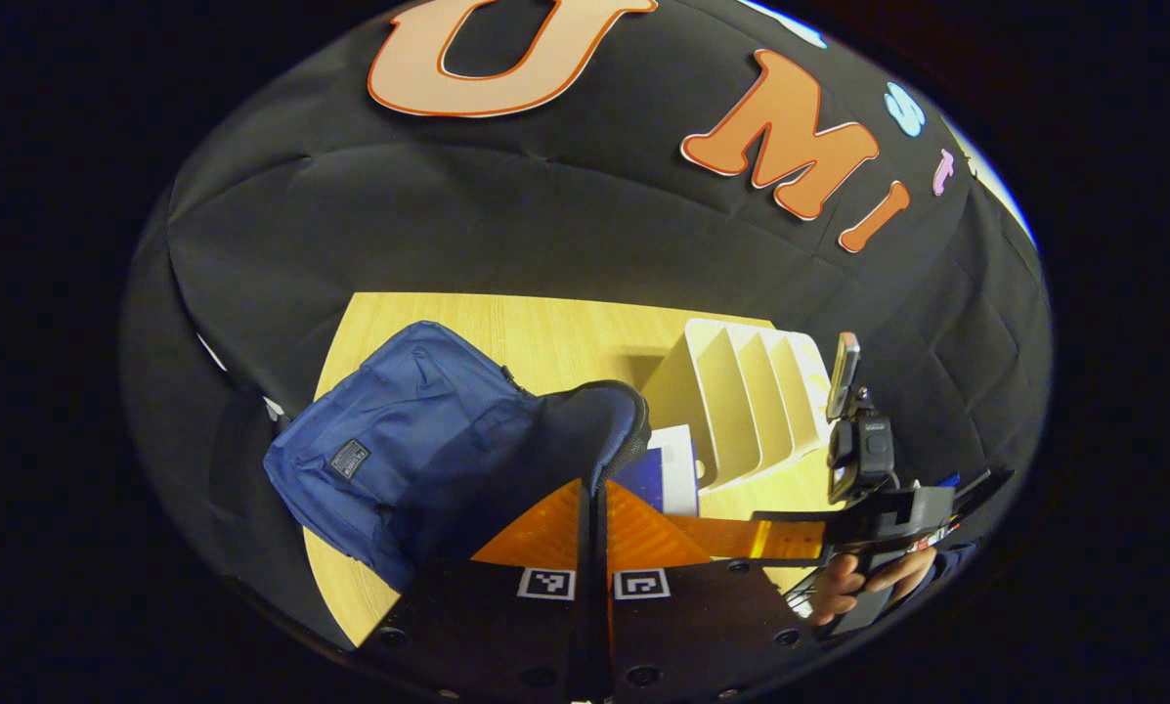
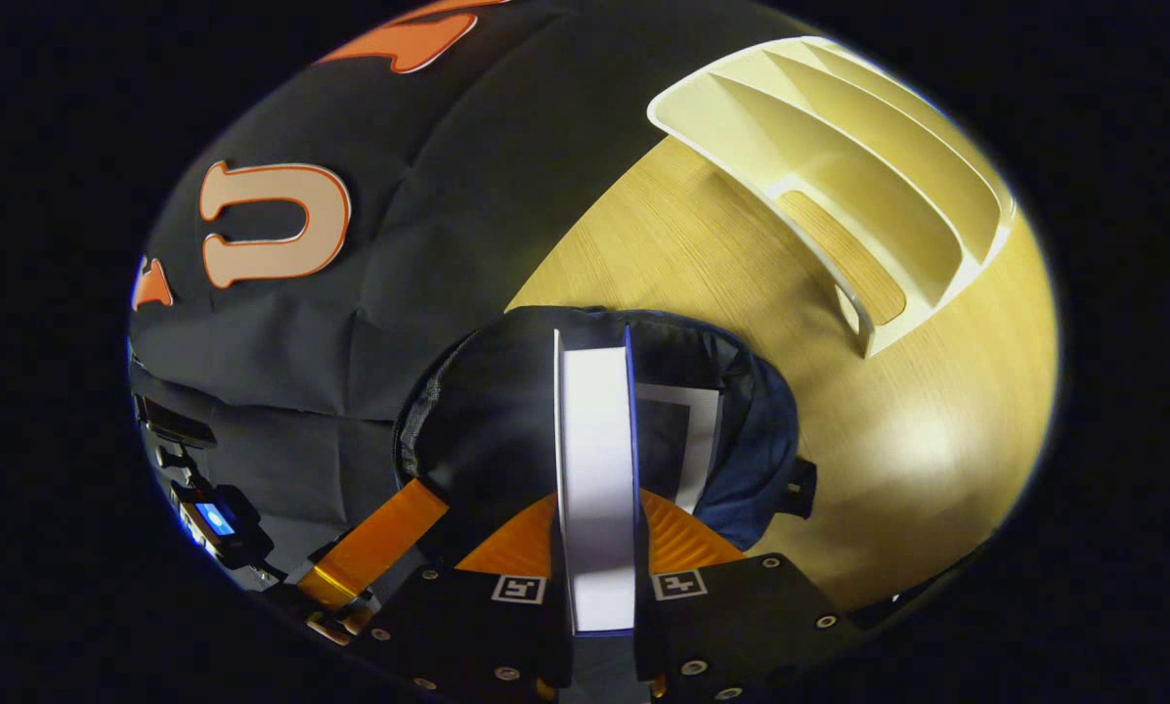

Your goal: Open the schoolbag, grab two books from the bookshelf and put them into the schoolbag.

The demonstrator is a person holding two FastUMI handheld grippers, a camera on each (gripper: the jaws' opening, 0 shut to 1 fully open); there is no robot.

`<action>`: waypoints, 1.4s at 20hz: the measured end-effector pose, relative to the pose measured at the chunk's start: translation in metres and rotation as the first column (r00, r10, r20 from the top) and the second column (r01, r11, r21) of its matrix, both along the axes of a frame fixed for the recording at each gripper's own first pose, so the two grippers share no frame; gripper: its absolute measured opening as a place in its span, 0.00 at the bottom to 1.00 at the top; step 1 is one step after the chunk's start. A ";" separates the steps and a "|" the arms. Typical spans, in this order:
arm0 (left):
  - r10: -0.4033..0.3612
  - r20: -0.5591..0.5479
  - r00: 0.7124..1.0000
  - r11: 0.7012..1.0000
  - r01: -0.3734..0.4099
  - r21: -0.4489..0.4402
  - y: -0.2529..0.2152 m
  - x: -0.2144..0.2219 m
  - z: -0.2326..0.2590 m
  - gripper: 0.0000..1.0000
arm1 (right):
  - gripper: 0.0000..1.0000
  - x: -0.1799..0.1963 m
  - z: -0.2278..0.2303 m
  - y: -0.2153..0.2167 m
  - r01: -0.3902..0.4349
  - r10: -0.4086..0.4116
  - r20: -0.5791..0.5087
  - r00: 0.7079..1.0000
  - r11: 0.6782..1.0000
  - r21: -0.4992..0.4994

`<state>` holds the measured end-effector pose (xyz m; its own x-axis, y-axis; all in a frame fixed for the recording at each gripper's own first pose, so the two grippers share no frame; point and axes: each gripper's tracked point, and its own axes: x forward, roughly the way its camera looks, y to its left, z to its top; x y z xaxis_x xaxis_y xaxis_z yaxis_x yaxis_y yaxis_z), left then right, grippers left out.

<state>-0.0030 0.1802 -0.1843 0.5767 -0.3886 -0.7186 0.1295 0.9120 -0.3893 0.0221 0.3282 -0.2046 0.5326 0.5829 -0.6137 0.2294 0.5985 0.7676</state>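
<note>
Clamped edge-on between the right gripper (image 2: 596, 548) fingers, a white-paged book (image 2: 596, 469) stands in the open mouth of the blue schoolbag (image 2: 741, 430), beside a second book (image 2: 687, 430) already inside. Left gripper (image 1: 594, 533) fingers pinch the schoolbag's flap (image 1: 585, 420); right of the schoolbag the cream bookshelf (image 1: 741, 401) stands on the wooden table (image 1: 545, 332).

Navy schoolbag (image 1: 399, 440), cream bookshelf (image 2: 858, 176), blue-covered book (image 2: 594, 469)

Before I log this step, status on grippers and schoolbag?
Left gripper shut on schoolbag flap, holding it open. Right gripper shut on book, over the opening. Another book inside. Bookshelf empty.
</note>
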 end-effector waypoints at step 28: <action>-0.026 -0.024 0.999 1.000 0.026 -0.011 -0.003 -0.005 0.002 0.00 | 0.74 0.006 -0.035 0.003 -0.018 0.040 0.101 0.994 0.979 -0.202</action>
<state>-0.0085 0.1769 -0.1823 0.5492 -0.4107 -0.7278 0.1435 0.9043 -0.4021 0.0277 0.3311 -0.2397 0.5841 0.4695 -0.6621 0.1352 0.7481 0.6497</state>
